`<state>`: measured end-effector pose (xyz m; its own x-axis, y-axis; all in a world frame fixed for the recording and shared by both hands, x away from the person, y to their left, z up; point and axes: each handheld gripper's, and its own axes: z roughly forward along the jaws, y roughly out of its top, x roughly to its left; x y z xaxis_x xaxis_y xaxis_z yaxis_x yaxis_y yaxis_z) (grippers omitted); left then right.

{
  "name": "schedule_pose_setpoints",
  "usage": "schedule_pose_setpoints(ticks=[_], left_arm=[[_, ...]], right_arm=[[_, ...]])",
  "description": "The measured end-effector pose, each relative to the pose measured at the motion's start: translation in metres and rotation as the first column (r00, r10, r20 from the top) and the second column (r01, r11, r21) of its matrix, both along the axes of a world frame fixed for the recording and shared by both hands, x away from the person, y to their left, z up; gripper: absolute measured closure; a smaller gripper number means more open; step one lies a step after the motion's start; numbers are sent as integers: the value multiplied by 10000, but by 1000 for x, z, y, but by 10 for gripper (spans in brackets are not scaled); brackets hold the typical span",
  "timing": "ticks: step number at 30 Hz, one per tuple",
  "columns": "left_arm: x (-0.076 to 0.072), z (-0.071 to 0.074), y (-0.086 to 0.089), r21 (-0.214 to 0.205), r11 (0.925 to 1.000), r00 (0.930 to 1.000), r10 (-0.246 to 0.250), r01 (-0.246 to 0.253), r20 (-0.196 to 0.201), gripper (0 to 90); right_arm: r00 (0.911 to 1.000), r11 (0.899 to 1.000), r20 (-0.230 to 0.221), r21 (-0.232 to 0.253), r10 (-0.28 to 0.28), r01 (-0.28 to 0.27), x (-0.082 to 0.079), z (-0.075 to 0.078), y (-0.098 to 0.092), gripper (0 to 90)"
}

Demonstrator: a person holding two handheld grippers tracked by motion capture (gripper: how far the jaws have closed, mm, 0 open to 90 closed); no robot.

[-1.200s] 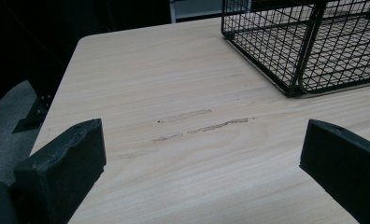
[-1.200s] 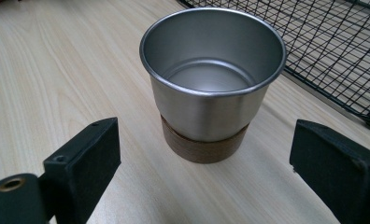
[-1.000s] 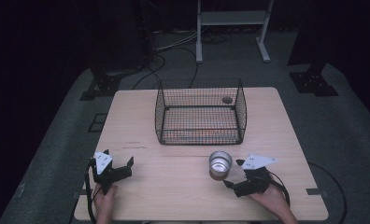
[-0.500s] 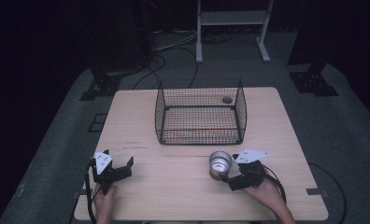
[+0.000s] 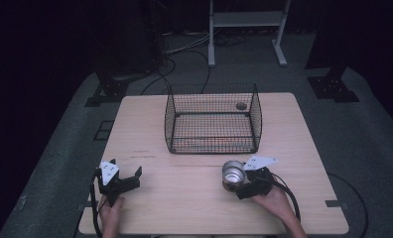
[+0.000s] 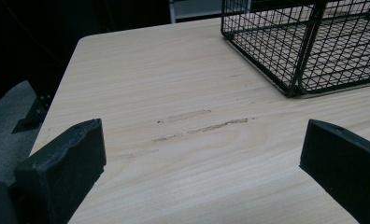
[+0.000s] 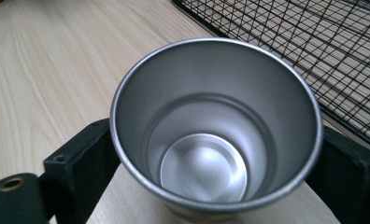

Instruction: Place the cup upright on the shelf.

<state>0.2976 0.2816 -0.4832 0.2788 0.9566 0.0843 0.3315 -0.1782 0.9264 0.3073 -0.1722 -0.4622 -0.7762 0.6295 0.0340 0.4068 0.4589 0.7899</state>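
A steel cup (image 5: pixel 233 174) stands upright at lower right of centre on the table (image 5: pixel 184 198), clasped between the right gripper's (image 5: pixel 240 184) fingers (image 7: pixel 75 163). Just above it sits a wire basket (image 5: pixel 213 119). Lower left, the left gripper (image 5: pixel 127 178) rests with fingers spread, grasping nothing.

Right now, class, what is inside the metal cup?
The metal cup, between the right tongs, holds nothing: its bare bottom shows. The table under it is covered.

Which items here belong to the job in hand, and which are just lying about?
In hand:
- shiny round metal cup
- right tongs, jaws at its sides
- black wire mesh basket, likely the destination

Lying about:
- left tongs, open, idle
- small dark round object inside the basket
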Motion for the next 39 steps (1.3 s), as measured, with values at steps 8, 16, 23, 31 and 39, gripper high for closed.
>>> schedule_pose_setpoints(ticks=[8,16,23,31,39], left_arm=[[0,0,0,-20,10000,10000,1,-1,17,0],[0,0,0,-23,10000,10000,3,-3,22,0],[0,0,0,-29,10000,10000,4,-4,35,0],[0,0,0,-43,10000,10000,8,-8,32,0],[0,0,0,-43,10000,10000,8,-8,29,0]], right_arm=[[10000,10000,38,-9,-9,9,3,-1,4,86],[10000,10000,69,-46,1,-1,4,-1,5,136],[9999,10000,127,-99,-5,6,4,0,4,168],[9999,10000,114,-70,65,-64,4,1,3,179],[9999,9999,25,-23,106,-106,3,4,-1,180]])
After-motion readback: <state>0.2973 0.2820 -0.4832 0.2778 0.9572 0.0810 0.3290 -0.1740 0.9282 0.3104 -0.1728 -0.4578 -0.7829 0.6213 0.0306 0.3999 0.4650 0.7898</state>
